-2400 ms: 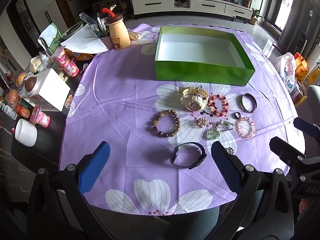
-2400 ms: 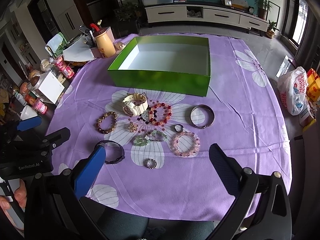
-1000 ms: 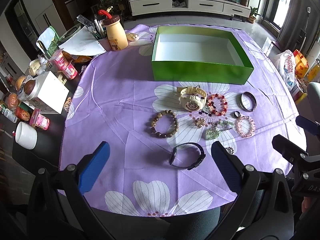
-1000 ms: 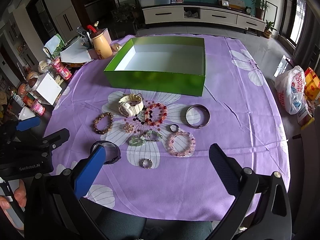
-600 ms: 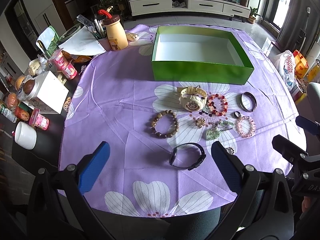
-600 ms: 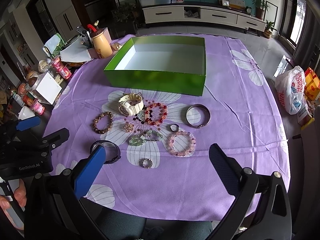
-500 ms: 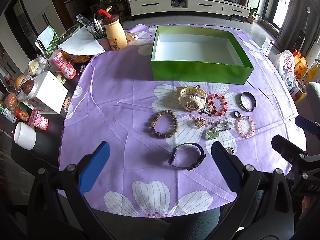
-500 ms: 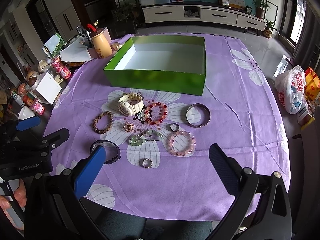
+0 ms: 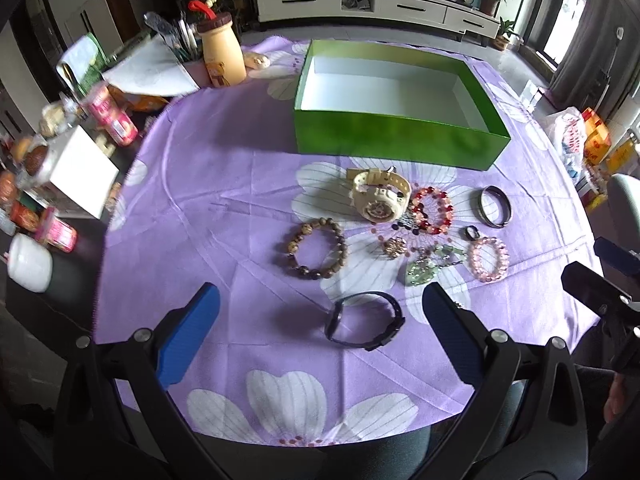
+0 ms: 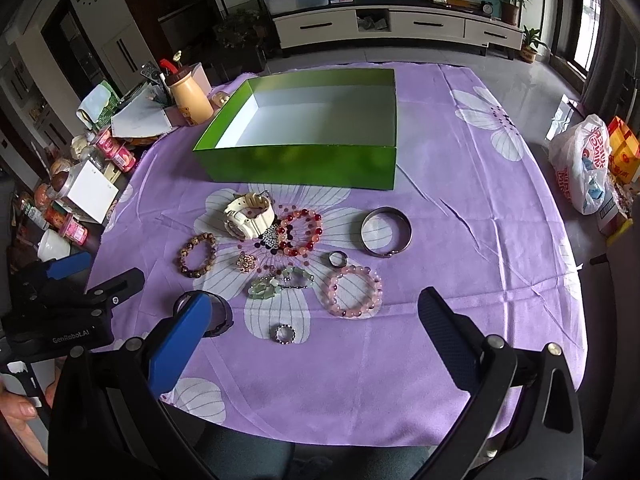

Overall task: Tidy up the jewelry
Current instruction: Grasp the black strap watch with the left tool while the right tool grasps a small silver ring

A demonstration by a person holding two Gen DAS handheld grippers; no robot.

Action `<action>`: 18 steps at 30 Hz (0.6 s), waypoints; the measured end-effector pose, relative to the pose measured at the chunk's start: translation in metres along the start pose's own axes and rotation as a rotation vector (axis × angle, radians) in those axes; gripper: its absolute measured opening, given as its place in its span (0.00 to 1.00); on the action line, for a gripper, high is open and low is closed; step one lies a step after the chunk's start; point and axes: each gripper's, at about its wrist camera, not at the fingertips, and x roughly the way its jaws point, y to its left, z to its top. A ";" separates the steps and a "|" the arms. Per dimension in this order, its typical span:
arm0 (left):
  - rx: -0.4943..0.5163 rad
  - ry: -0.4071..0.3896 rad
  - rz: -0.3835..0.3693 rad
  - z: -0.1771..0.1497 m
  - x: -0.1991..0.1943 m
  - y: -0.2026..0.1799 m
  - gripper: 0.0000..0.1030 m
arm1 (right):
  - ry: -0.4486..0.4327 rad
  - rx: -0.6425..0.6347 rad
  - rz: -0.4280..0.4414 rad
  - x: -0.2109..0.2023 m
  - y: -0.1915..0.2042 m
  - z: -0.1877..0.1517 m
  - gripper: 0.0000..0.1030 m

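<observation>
An empty green box (image 9: 400, 136) (image 10: 304, 160) stands on the purple flowered cloth (image 9: 224, 200). In front of it lie a cream watch (image 9: 380, 196) (image 10: 250, 216), a red bead bracelet (image 9: 434, 208), a brown bead bracelet (image 9: 316, 248), a black band (image 9: 364, 320), a pink bead bracelet (image 10: 354, 292), a metal bangle (image 10: 386, 232), a green pendant (image 10: 268, 286) and small rings. My left gripper (image 9: 320, 328) is open and empty above the black band. My right gripper (image 10: 312, 336) is open and empty, near the small ring (image 10: 285, 334).
Clutter lines the table's left edge: a yellow bottle (image 9: 222, 56), papers, pink cans (image 9: 114, 120), a white box (image 9: 80, 168) and a white cup (image 9: 30, 264). A plastic bag (image 10: 580, 164) lies on the floor at the right.
Both grippers have crept slightly forward over the cloth. Both stay open and empty. The jewelry has not moved.
</observation>
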 end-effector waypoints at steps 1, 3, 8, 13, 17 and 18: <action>-0.009 0.007 -0.026 0.000 0.003 0.002 0.98 | -0.003 0.011 0.034 0.002 -0.004 -0.001 0.99; -0.047 0.023 -0.094 -0.003 0.011 0.011 0.98 | 0.004 0.042 0.094 0.010 -0.011 -0.005 0.99; -0.094 0.043 -0.116 -0.018 0.035 0.026 0.98 | 0.027 0.047 0.147 0.034 -0.018 -0.025 0.99; -0.048 0.041 -0.041 -0.036 0.060 0.029 0.98 | 0.024 -0.027 0.177 0.055 -0.010 -0.051 0.97; 0.006 0.033 -0.004 -0.041 0.071 0.024 0.98 | 0.016 -0.090 0.150 0.070 0.002 -0.064 0.81; 0.018 0.024 0.008 -0.042 0.072 0.023 0.98 | 0.008 -0.113 0.126 0.073 0.006 -0.066 0.77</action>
